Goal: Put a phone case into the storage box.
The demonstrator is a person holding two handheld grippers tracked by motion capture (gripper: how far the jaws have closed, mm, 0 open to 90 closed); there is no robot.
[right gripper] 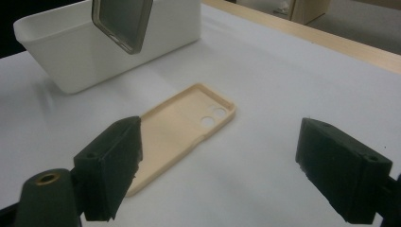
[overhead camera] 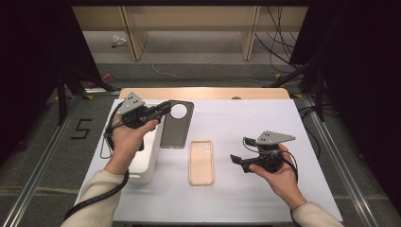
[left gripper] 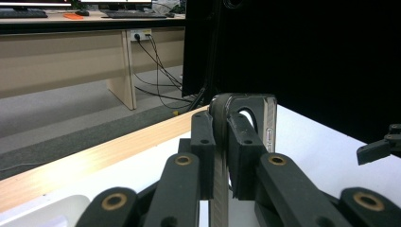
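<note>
Right now I am clamping the dark phone case (overhead camera: pixel 177 125) by its edge in my left gripper (overhead camera: pixel 166 107), holding it up off the white table (overhead camera: pixel 265 127) just to the right of the white bin (overhead camera: pixel 147 165); in the left gripper view my jaws are pinching its rim. Meanwhile I am holding my right gripper (right gripper: pixel 220 170) with its jaws spread wide and nothing between them, near the beige phone case (right gripper: pixel 182 125) lying flat at mid-table, hollow side up.
</note>
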